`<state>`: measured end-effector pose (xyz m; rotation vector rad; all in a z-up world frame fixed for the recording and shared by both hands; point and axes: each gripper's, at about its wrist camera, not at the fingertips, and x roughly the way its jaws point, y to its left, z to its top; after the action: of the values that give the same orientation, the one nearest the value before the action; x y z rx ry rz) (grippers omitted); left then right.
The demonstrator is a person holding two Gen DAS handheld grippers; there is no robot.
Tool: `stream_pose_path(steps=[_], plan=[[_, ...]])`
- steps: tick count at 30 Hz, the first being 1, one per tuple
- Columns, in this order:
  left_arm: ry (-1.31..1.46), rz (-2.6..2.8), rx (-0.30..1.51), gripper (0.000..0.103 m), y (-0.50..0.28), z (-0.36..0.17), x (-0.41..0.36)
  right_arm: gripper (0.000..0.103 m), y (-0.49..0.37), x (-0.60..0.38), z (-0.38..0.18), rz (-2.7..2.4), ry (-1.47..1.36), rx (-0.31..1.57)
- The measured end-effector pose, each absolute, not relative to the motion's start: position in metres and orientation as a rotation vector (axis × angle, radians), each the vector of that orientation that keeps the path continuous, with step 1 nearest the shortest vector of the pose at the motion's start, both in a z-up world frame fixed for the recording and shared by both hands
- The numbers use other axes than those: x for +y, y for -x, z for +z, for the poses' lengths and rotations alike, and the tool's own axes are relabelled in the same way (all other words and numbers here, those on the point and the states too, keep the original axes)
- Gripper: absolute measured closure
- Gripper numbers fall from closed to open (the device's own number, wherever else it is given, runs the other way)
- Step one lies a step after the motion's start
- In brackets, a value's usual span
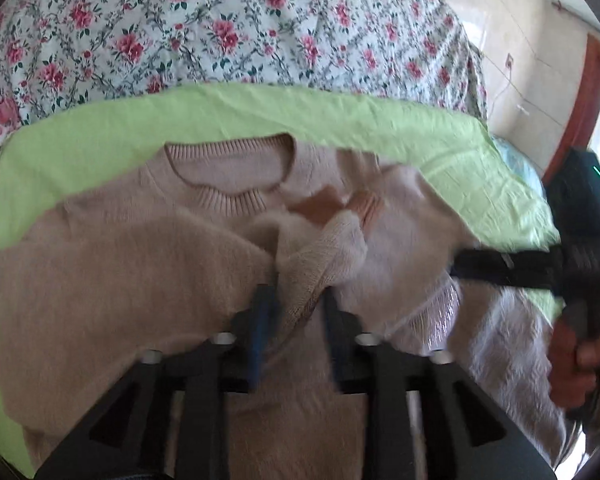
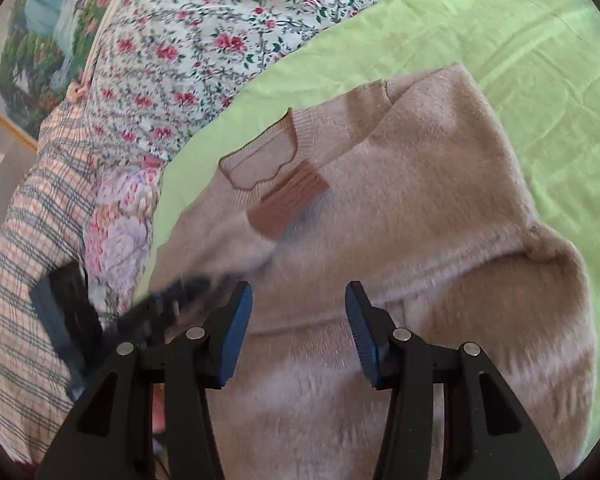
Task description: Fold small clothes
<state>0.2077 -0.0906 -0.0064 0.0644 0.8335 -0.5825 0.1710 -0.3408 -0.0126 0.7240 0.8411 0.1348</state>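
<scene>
Lying flat on a light green bed sheet (image 2: 440, 32) is a small fuzzy pink-beige sweater (image 2: 420, 208). Its round ribbed neck (image 1: 228, 176) points toward a flowery blanket with red roses (image 1: 220, 24) at the far side of the bed. One sleeve is folded over the chest, and its darker ribbed cuff (image 2: 288, 204) sits just under the neck.

In the left wrist view, the left tool (image 1: 294, 300) is over the middle of the sweater. A bunched fold of the knit runs between its two blue fingers (image 1: 262, 320). The picture is blurry, so whether they press on it cannot be told.

The right tool (image 2: 298, 312) hangs over the lower part of the sweater. Its blue fingers (image 2: 236, 332) stand apart with nothing between them. A hand (image 1: 576, 364) holds its black handle.
</scene>
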Motion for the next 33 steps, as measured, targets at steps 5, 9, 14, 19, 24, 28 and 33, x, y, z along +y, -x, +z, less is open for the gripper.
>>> stream_pose_path(steps=[5,9,14,19,24,28,33], plan=[[-0.044,-0.524,0.815,0.042,-0.174,0.001,-0.048,0.045,-0.201,-0.348,-0.022,0.119,-0.823,0.842],[-0.004,-0.332,0.825,0.040,-0.157,-0.001,0.013,0.043,-0.223,-0.352,-0.037,0.077,-0.883,0.853],[0.115,-0.080,0.948,0.040,-0.174,-0.026,0.079,0.050,-0.255,-0.339,-0.041,0.104,-0.850,0.875],[0.132,-0.038,0.957,0.040,-0.191,-0.034,0.087,0.095,-0.237,-0.332,0.020,0.217,-0.787,0.659],[0.133,0.023,0.926,0.042,-0.207,-0.031,0.081,0.095,-0.176,-0.368,0.061,0.165,-0.782,0.399],[0.177,0.078,0.842,0.051,-0.195,-0.024,0.085,0.095,-0.171,-0.383,0.016,0.108,-0.784,0.542],[0.198,0.141,0.771,0.052,-0.180,-0.017,0.093,0.095,-0.169,-0.367,-0.025,0.088,-0.738,0.651]])
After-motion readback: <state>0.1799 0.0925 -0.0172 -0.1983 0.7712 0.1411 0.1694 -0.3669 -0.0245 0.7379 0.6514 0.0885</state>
